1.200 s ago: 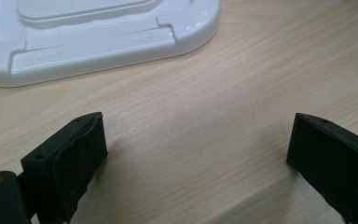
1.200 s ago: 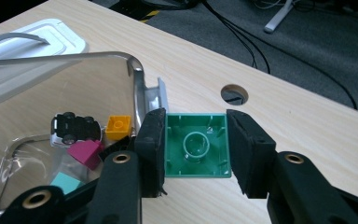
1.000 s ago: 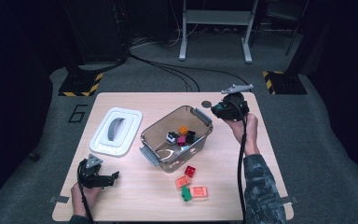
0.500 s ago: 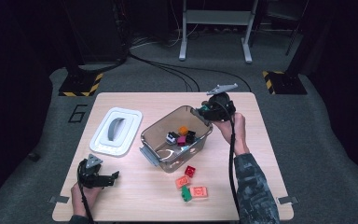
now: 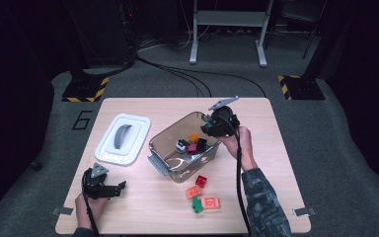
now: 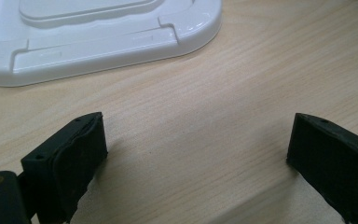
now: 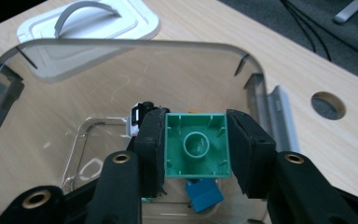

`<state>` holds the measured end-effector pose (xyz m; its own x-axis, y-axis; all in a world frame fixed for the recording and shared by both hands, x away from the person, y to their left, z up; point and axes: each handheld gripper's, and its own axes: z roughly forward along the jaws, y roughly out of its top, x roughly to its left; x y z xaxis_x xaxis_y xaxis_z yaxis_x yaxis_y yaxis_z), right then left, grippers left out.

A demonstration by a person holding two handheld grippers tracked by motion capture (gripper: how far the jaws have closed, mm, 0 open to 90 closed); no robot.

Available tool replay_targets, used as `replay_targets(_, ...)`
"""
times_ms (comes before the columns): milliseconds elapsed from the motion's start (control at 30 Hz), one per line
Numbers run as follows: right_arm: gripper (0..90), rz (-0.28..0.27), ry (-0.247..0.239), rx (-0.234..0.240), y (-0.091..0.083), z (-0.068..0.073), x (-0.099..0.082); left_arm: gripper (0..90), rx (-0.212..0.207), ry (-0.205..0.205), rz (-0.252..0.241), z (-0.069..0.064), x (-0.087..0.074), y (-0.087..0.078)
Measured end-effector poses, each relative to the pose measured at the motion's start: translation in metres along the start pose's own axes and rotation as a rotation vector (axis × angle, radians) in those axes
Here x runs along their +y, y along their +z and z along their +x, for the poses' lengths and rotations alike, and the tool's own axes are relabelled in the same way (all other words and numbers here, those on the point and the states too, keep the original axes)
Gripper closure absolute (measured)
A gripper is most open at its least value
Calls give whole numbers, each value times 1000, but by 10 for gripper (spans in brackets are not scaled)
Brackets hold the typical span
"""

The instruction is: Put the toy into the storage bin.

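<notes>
while the green brick (image 7: 196, 145) is clamped by the right gripper (image 7: 196, 148) above the clear bin (image 5: 164, 143) | release should be made low, inside the bin walls | left gripper (image 6: 196, 154) is kept wide, empty

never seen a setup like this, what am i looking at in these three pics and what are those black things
A person sits at a wooden table holding a hand-operated gripper in each hand; the black things are the grippers' fingers.

The high view looks down from above the table. The other two pictures come from small cameras riding on the grippers, looking along their fingers.

On the table lie a white lid with a grey handle, a clear plastic bin holding several small toy bricks, and a few loose red, orange and green bricks in front of it.

The right gripper is over the bin, shut on a green brick, which its camera shows from the hollow underside. The left gripper rests low over bare table near the lid, open and holding nothing.
</notes>
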<state>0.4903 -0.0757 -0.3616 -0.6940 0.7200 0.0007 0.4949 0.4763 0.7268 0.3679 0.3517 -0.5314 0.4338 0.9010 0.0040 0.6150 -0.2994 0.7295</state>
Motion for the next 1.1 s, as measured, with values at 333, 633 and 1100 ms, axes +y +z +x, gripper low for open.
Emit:
replay_targets(333, 589, 74, 7, 30, 11, 9, -13, 46, 0, 0, 0, 0, 0, 0)
replay_targets(633, 588, 108, 17, 47, 11, 14, -21, 47, 3, 0, 1, 0, 0, 0)
replay_targets(1100, 568, 132, 12, 46, 10, 13, -28, 48, 1, -3, 3, 0, 0, 0)
